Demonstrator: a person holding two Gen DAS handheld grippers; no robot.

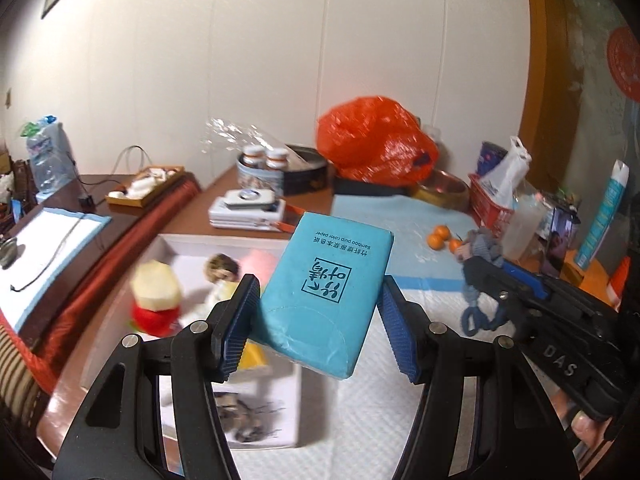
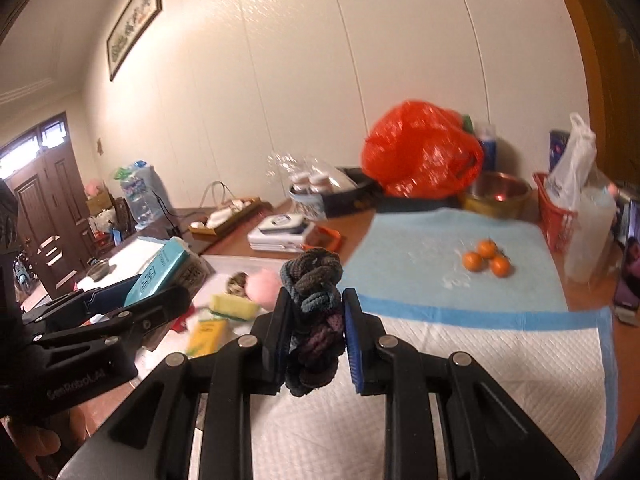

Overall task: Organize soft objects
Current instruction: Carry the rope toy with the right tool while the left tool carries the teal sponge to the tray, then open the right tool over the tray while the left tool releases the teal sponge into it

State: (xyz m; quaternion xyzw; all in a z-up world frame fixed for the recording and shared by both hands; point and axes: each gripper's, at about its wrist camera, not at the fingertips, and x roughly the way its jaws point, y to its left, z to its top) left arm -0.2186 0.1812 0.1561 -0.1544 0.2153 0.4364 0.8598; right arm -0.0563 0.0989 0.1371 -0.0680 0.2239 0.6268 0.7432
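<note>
While each tool grips, tissue pack (image 1: 326,298) tilts lengthwise away, knitted bundle (image 2: 314,320) hangs upright

My left gripper (image 1: 316,312) — black, with ribbed blue pads (image 1: 240,320) — grips a teal tissue pack (image 1: 326,292) printed in dark blue. My right gripper (image 2: 314,336), black and blue as well, pinches a braided rope (image 2: 314,312) of grey, teal and purple. Below: a white quilted pad (image 2: 500,368) edged in light blue, three orange tangerines (image 2: 486,261) — and a red-orange bag (image 2: 422,152) against a cream wall (image 2: 300,60).
</note>
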